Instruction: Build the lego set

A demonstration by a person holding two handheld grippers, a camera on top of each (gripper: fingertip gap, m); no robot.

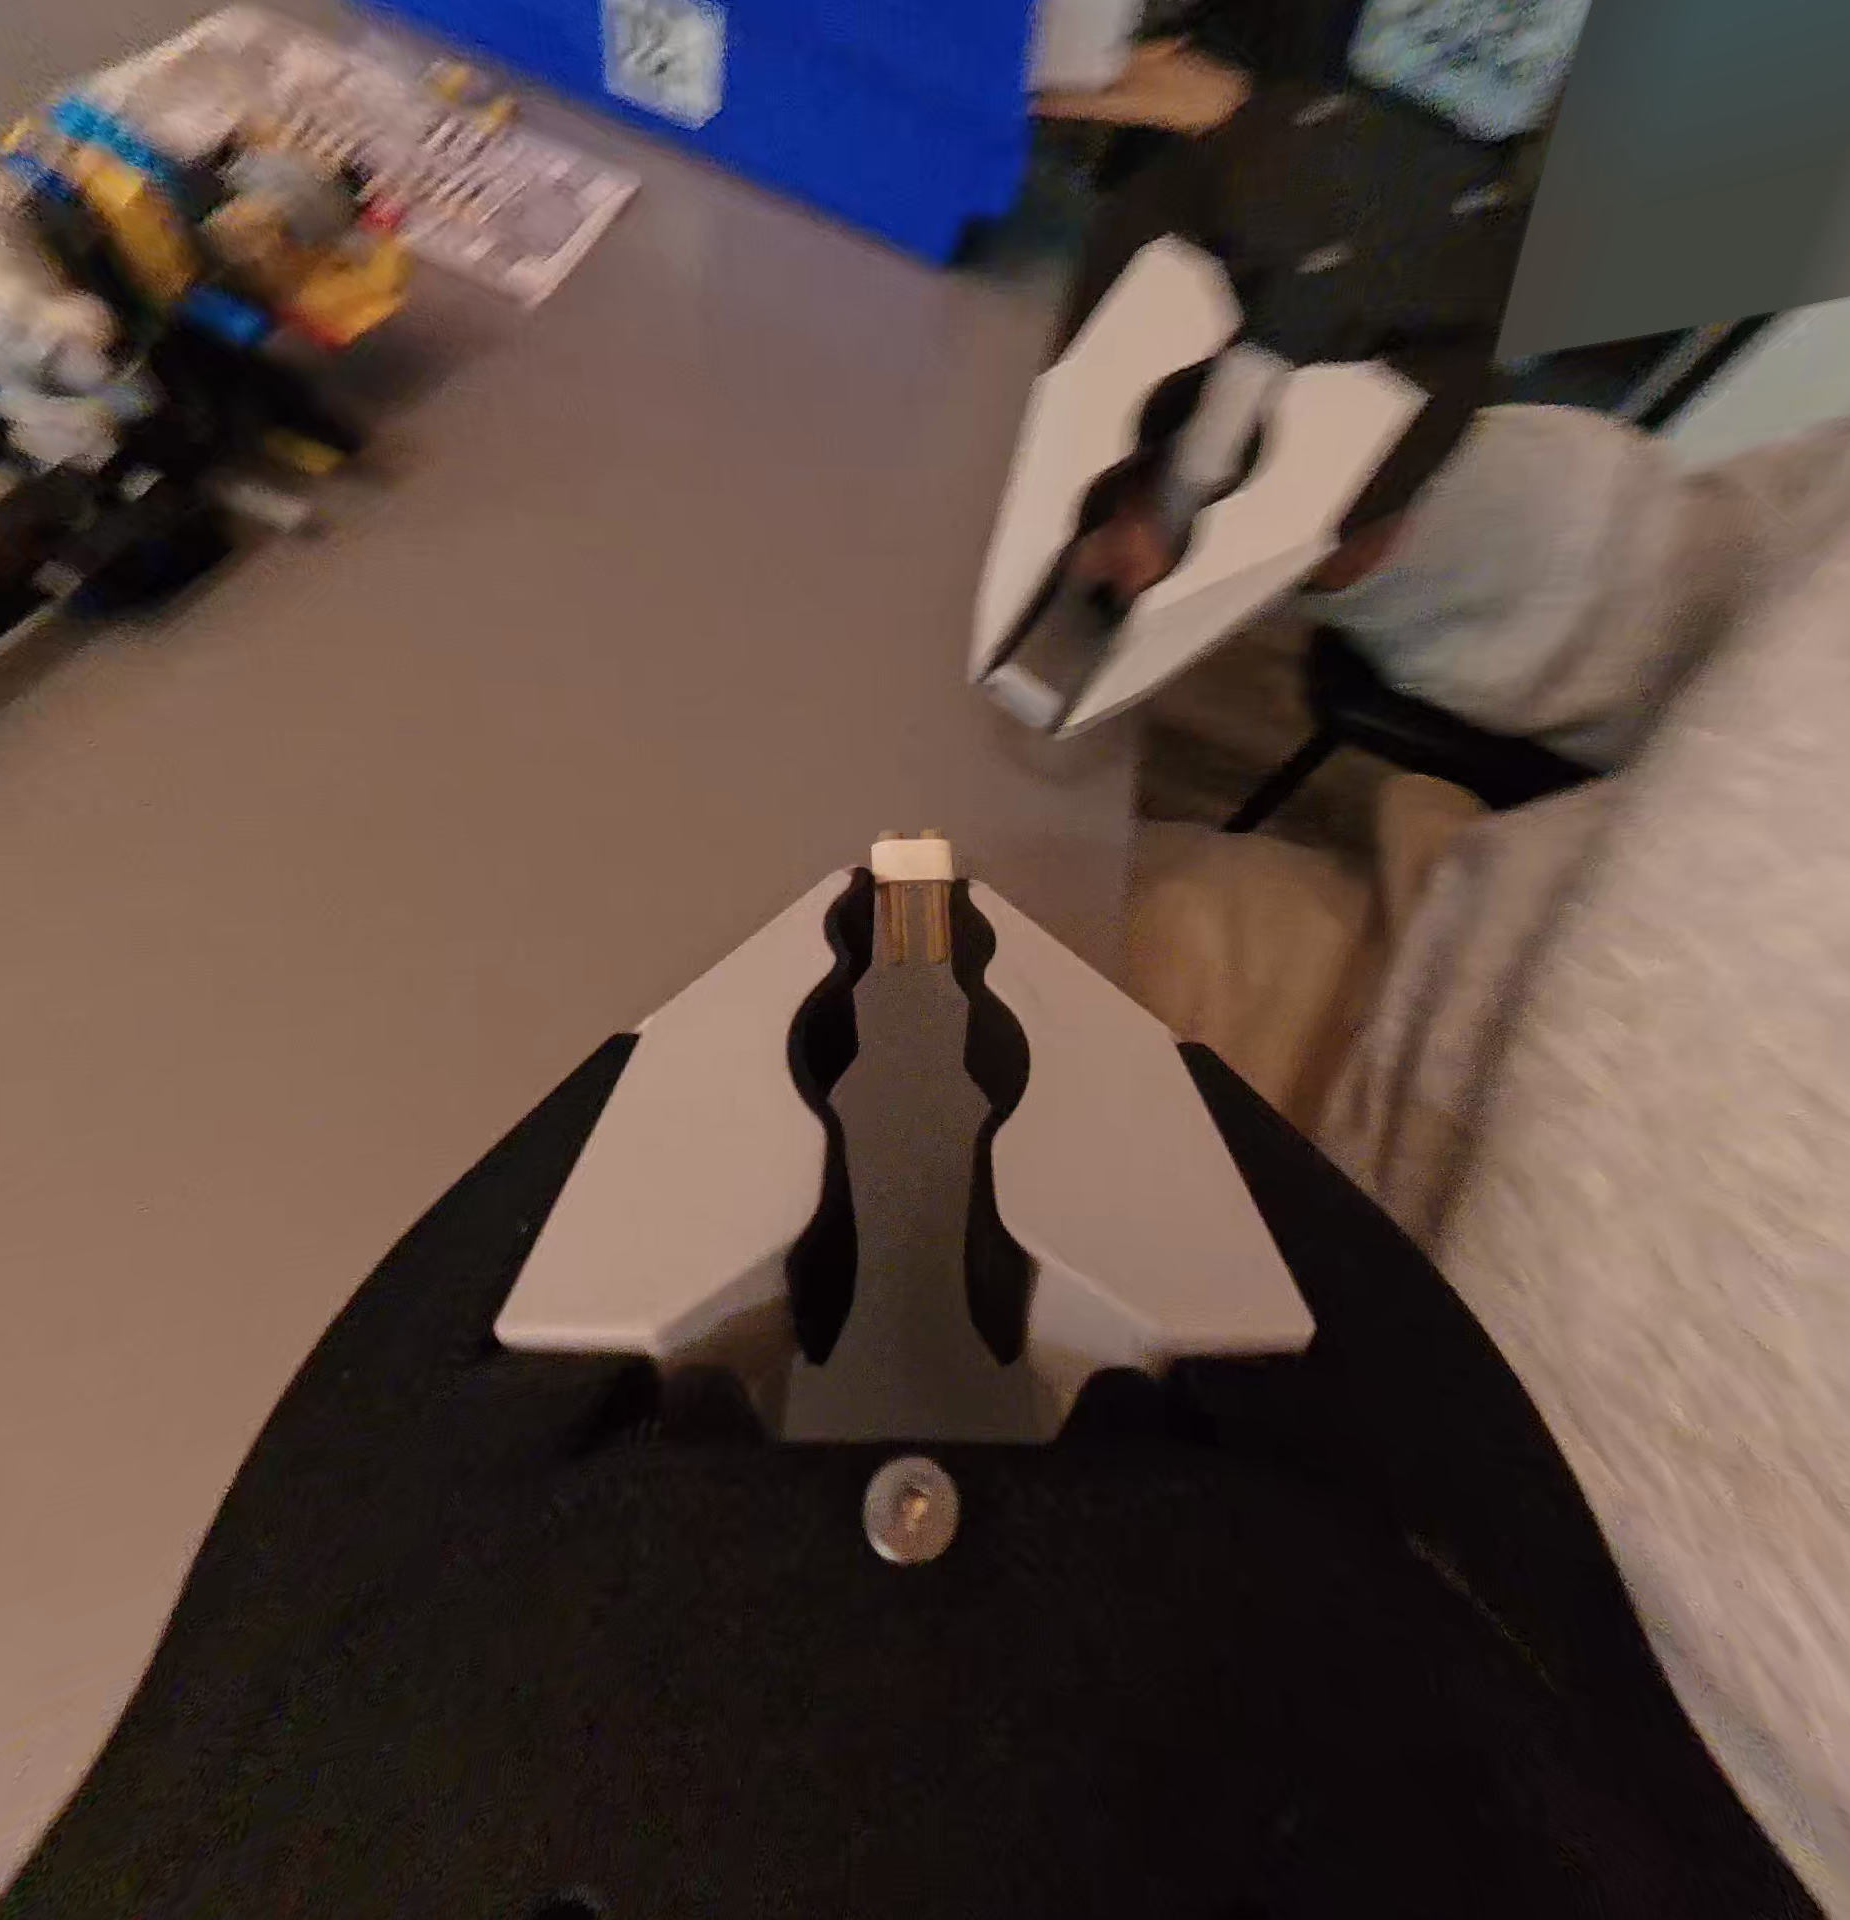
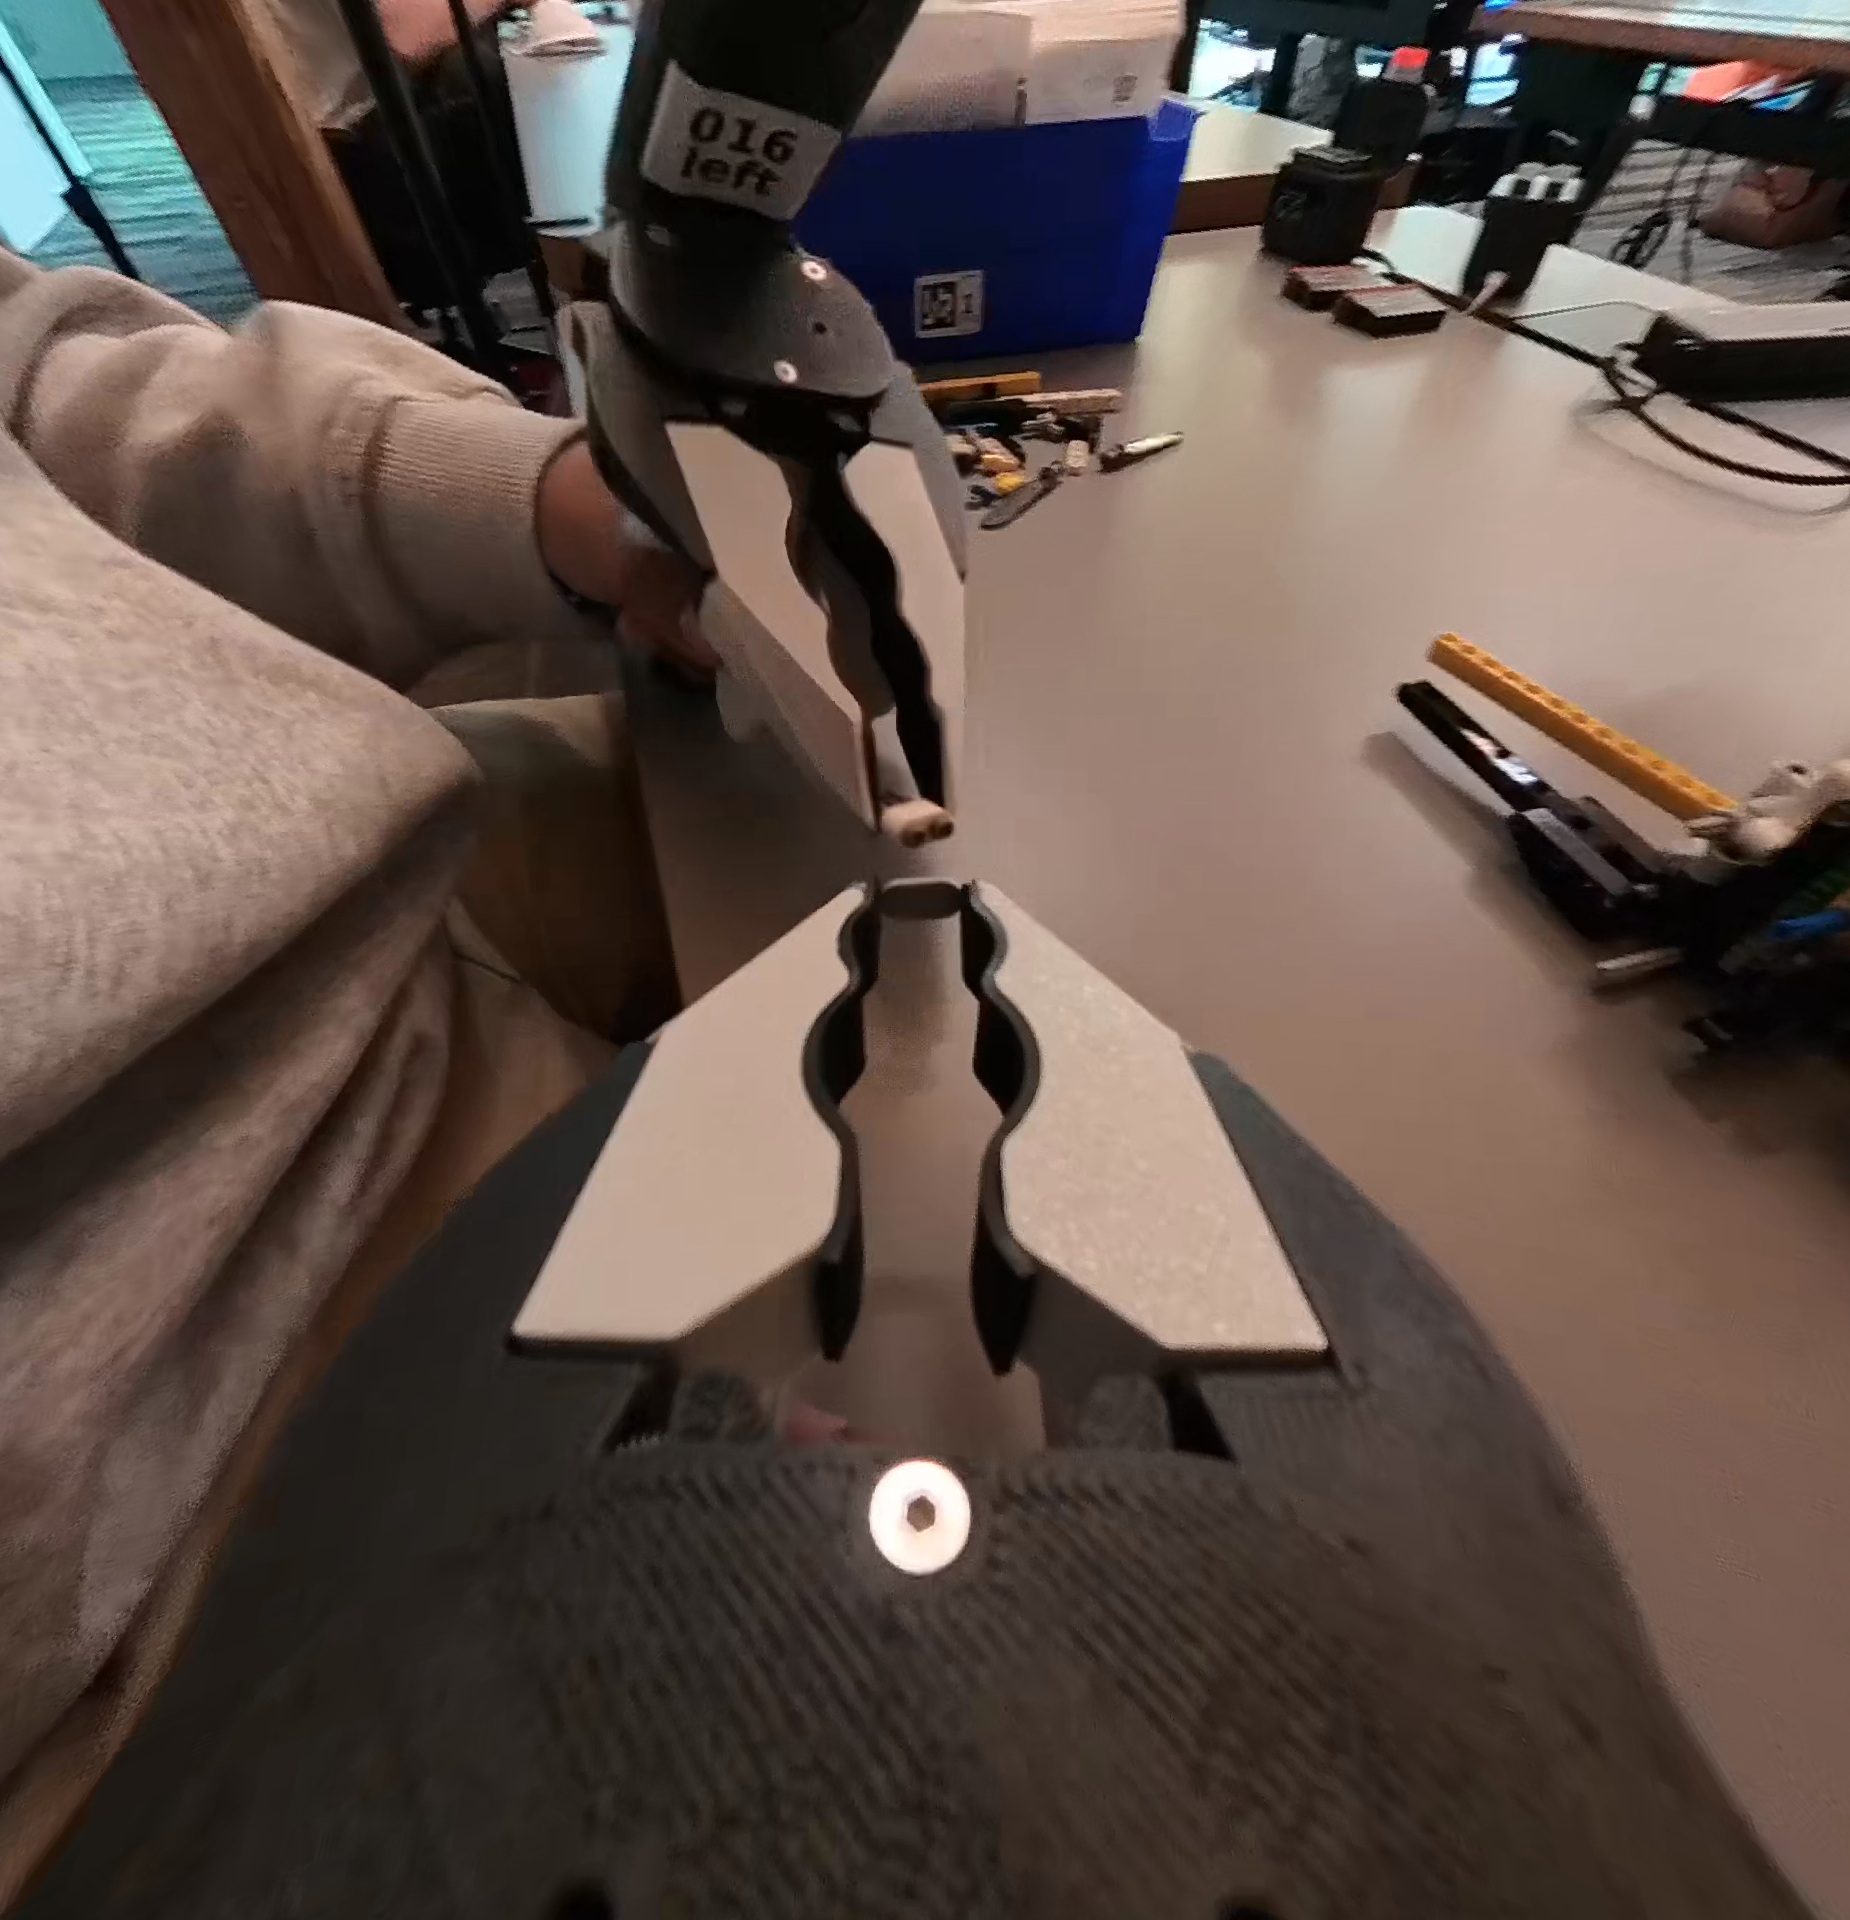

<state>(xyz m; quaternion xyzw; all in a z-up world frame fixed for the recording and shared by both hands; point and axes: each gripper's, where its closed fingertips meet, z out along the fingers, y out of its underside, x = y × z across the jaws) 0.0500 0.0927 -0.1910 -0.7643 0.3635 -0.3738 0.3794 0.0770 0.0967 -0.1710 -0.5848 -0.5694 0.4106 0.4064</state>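
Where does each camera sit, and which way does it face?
Left wrist view: on the left claw, facing across the grey table; the person's sleeve at right.
Right wrist view: on the right claw, facing the left claw and the blue bin; sleeve and hand at left.
Shared: both claws, the small white piece, the lego model, the bin.

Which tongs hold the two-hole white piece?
The left tongs: their white connector shows two round holes. The right tongs pinch a flat grey piece.

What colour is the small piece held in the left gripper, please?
White, with tan pins behind it: the small piece in the left gripper, clearest in the left wrist view.
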